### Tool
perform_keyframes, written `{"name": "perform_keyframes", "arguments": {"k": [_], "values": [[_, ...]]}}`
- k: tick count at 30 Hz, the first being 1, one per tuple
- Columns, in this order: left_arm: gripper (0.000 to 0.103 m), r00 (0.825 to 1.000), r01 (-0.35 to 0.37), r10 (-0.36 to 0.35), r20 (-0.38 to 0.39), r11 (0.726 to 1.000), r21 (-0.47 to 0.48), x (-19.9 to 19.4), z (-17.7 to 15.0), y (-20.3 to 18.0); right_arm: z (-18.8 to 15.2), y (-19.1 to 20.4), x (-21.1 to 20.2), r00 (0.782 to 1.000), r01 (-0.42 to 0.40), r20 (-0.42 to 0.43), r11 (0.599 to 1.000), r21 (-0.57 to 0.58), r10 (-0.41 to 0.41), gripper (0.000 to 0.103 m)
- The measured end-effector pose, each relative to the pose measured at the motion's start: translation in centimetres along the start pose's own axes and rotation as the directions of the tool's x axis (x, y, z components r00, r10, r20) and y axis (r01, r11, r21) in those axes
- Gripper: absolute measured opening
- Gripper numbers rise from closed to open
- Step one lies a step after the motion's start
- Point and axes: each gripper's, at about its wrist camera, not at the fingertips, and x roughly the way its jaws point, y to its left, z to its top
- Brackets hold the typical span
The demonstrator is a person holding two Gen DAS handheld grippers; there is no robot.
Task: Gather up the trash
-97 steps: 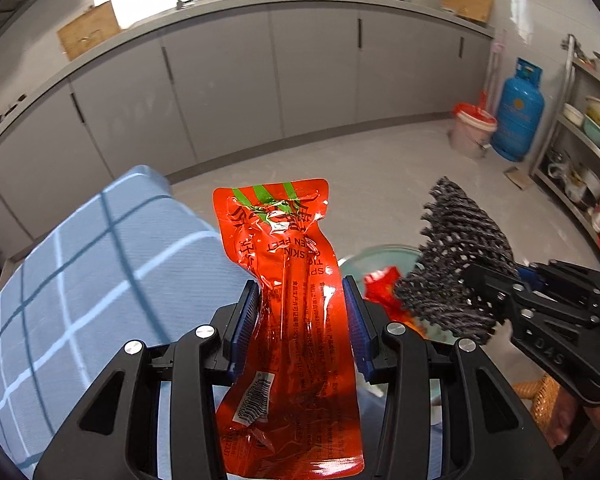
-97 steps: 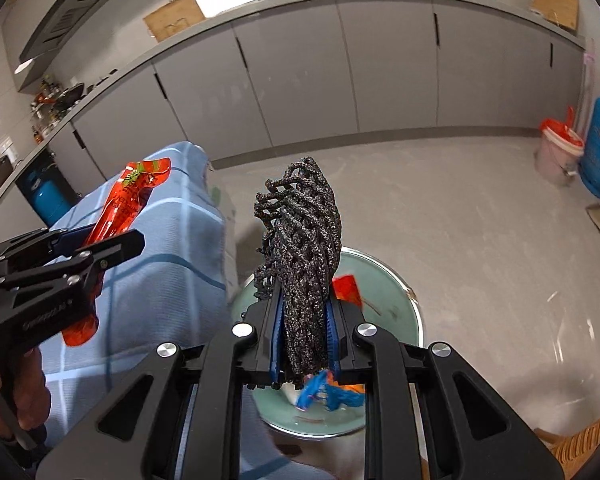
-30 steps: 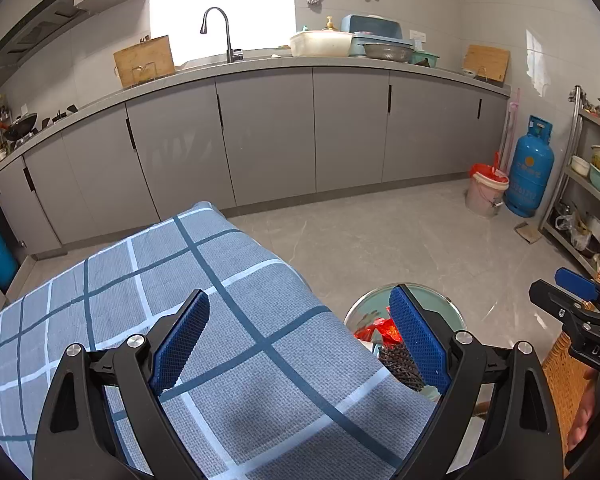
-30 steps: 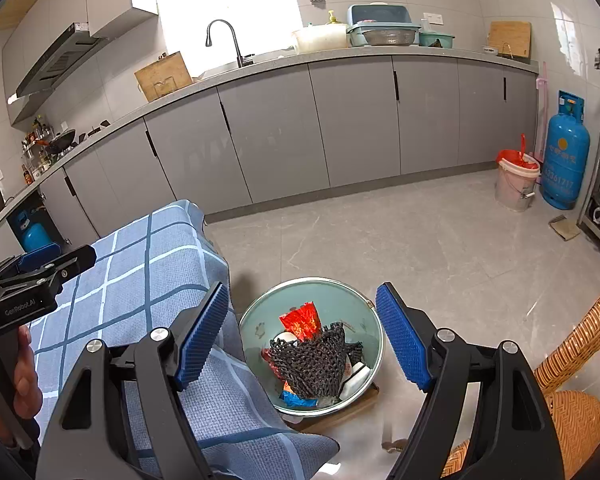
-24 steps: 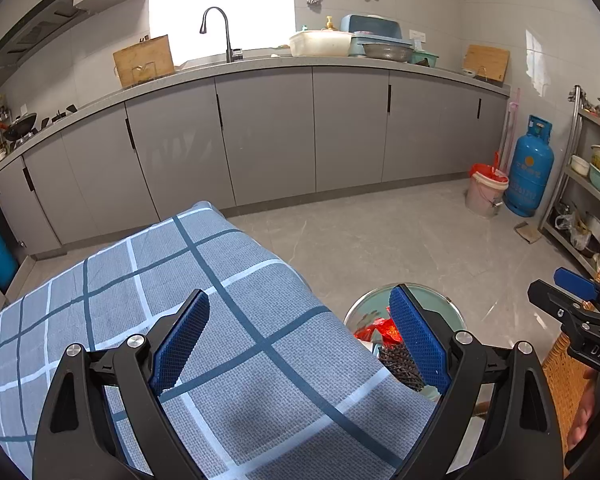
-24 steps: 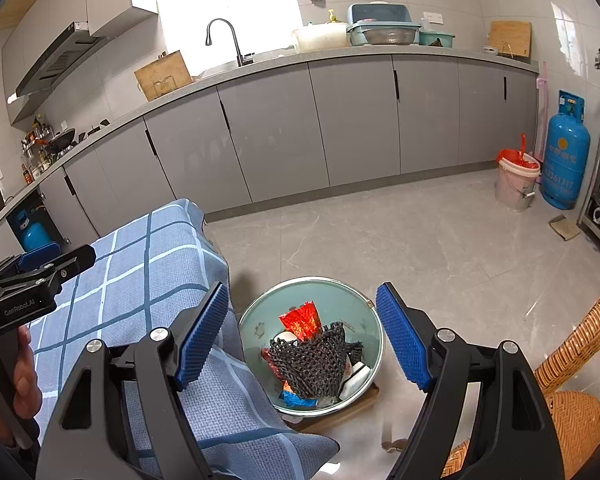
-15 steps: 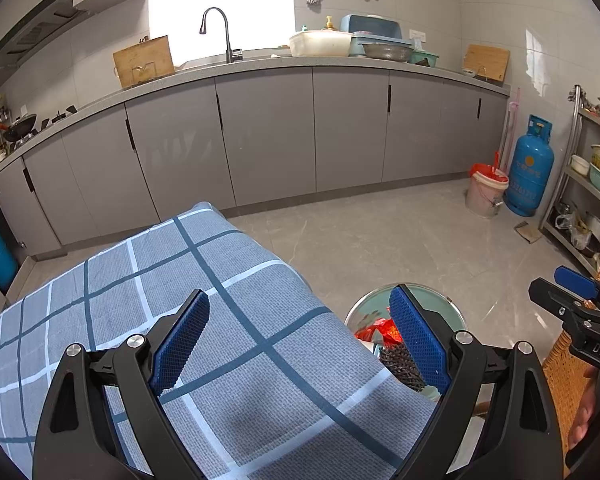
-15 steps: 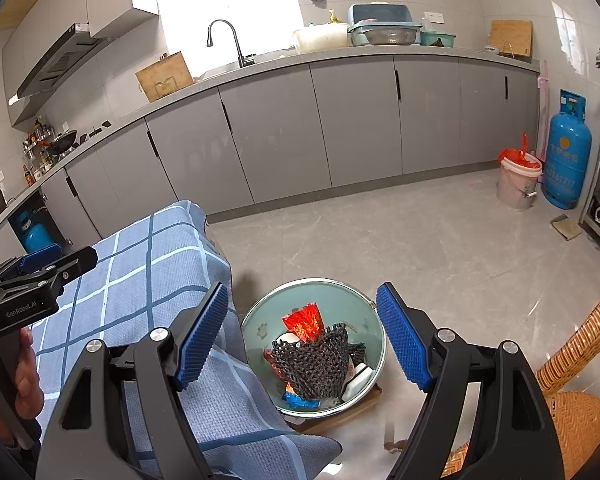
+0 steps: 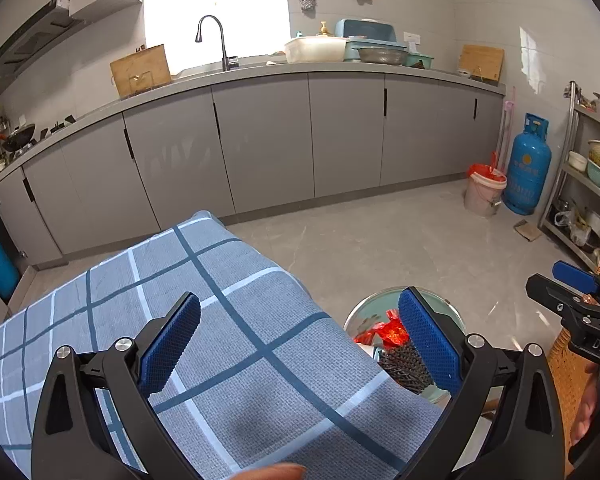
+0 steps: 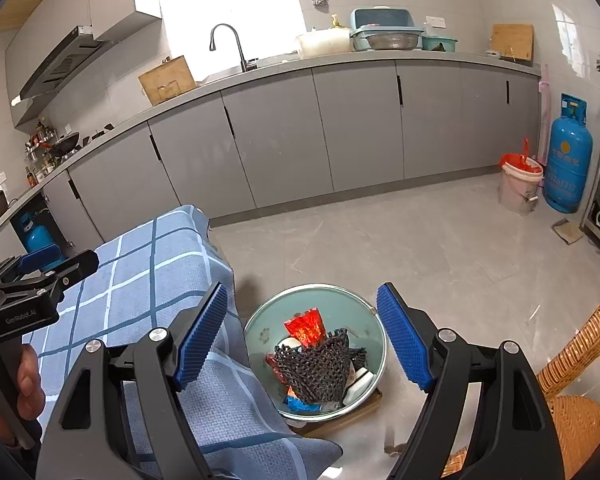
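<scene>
A round teal metal bin stands on the floor beside the table. It holds a black foam net, a red wrapper and other scraps. My right gripper is open and empty, raised above the bin. My left gripper is open and empty above the blue checked tablecloth. In the left wrist view the bin shows at the table's right edge, with the red wrapper and the net inside. The left gripper also shows at the left in the right wrist view.
Grey kitchen cabinets run along the back wall. A blue gas cylinder and a white bucket stand at the far right. A wicker chair is at the right, next to the bin. A metal shelf rack stands on the right.
3.2 s ago my left gripper held a red wrapper and my right held the black net; both now lie in the bin. Over the last second nothing has visibly moved.
</scene>
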Motion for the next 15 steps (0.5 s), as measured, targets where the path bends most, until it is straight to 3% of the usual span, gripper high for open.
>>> {"name": "perform_keyframes", "arguments": {"k": [15], "values": [[0.099,1.000,-0.015,0.016,-0.018,0.999,0.043,0.5,-0.2,-1.2,-0.5,-0.4,0.2,1.000,-0.013,-0.009,1.000,0.014,0.013,0.077]]}}
